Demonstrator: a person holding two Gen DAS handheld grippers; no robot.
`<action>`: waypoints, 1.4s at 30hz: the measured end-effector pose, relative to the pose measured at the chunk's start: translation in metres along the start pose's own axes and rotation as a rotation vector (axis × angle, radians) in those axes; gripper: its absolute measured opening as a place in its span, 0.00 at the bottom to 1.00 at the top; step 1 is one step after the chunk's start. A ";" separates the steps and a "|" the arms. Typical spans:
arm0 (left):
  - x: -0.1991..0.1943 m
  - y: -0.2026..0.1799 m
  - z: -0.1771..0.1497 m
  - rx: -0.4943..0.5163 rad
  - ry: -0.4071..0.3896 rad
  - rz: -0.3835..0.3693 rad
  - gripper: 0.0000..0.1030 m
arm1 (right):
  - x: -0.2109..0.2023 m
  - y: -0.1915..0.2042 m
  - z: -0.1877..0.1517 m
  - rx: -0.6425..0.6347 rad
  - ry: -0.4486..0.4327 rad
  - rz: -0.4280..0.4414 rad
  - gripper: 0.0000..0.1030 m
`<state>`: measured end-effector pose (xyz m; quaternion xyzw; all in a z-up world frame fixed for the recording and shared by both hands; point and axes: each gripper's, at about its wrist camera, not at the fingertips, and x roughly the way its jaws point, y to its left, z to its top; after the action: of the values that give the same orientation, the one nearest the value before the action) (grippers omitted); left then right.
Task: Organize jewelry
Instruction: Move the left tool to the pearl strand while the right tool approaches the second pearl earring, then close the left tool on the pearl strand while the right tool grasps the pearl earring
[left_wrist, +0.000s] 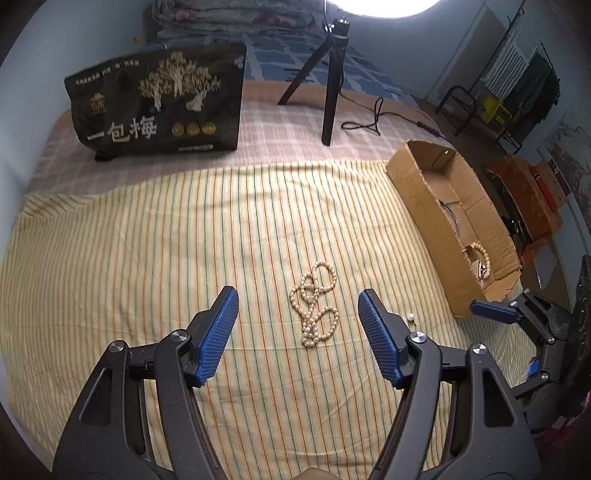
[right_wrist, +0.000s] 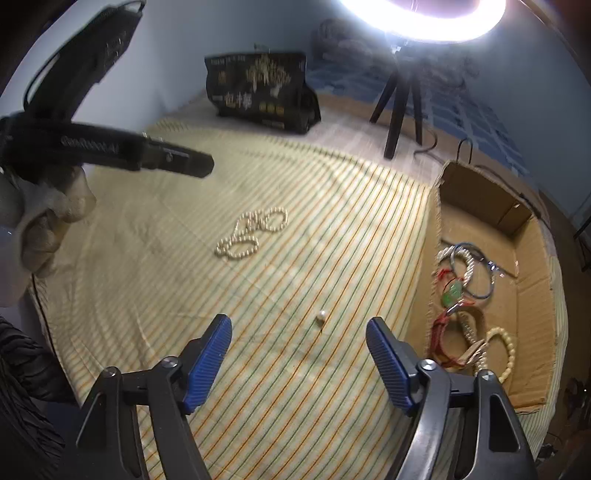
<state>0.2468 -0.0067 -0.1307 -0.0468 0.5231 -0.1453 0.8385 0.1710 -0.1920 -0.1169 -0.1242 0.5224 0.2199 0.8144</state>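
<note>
The pearl necklace (left_wrist: 314, 305) lay in a loose tangle on the striped cloth (left_wrist: 147, 258) that covered the bed, with a single loose pearl (left_wrist: 410, 317) just off to its right. Further right stood the cardboard box (left_wrist: 417, 177), already holding bangles and a beaded bracelet (right_wrist: 502, 354).

The likeliest slip, as I judged it, was a partial pinch: caught by one loop only, the strand could slide out or snag the cloth and drag it. The lone pearl was small and round enough to roll away under a pad.

The left hand-held gripper (left_wrist: 297, 325) hung above the necklace, fingers apart and empty, the strand lying between them but untouched. The right hand-held gripper (right_wrist: 299, 347) was likewise spread and empty, the loose pearl ahead between its fingers and the box close on its right.
</note>
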 end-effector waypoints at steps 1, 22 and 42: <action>0.004 0.000 -0.001 0.001 0.009 0.000 0.67 | 0.005 -0.001 -0.001 0.009 0.017 0.003 0.66; 0.076 -0.013 0.000 0.009 0.140 0.022 0.64 | 0.051 -0.012 0.003 0.061 0.122 -0.012 0.35; 0.109 -0.019 0.002 0.052 0.138 0.137 0.24 | 0.073 -0.017 0.008 0.104 0.164 -0.002 0.26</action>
<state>0.2897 -0.0565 -0.2196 0.0208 0.5777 -0.1042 0.8093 0.2114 -0.1867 -0.1800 -0.0999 0.5979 0.1809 0.7745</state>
